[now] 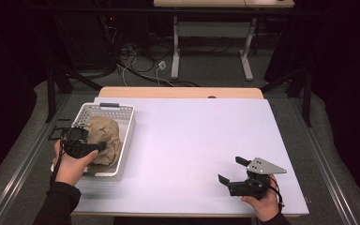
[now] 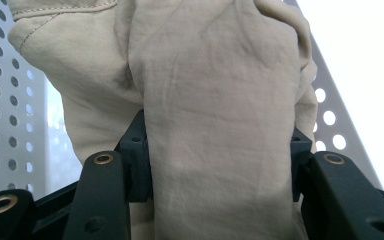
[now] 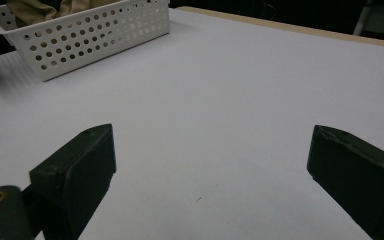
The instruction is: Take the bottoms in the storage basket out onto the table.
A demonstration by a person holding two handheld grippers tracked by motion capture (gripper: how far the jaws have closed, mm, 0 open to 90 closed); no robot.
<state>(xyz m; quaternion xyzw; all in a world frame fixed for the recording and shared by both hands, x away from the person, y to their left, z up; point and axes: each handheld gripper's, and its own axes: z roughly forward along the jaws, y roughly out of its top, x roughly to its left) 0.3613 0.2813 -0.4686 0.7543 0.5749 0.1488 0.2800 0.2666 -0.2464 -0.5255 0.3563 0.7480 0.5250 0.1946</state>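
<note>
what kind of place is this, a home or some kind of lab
Most likely a lab or recording workspace, not a home: a plain white table in a dark room, loose cables on the floor behind it, and a bare adjustable desk frame farther back.

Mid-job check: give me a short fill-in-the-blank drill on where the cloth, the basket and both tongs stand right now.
1. The beige cloth lies bunched inside the white ____.
2. The left tongs are shut on a fold of the ____.
3. The right tongs stand ____, nothing between them.
4. The right tongs sit over the bare white table, on the side ____ from the basket.

Missing words: basket; cloth; open; away
</note>
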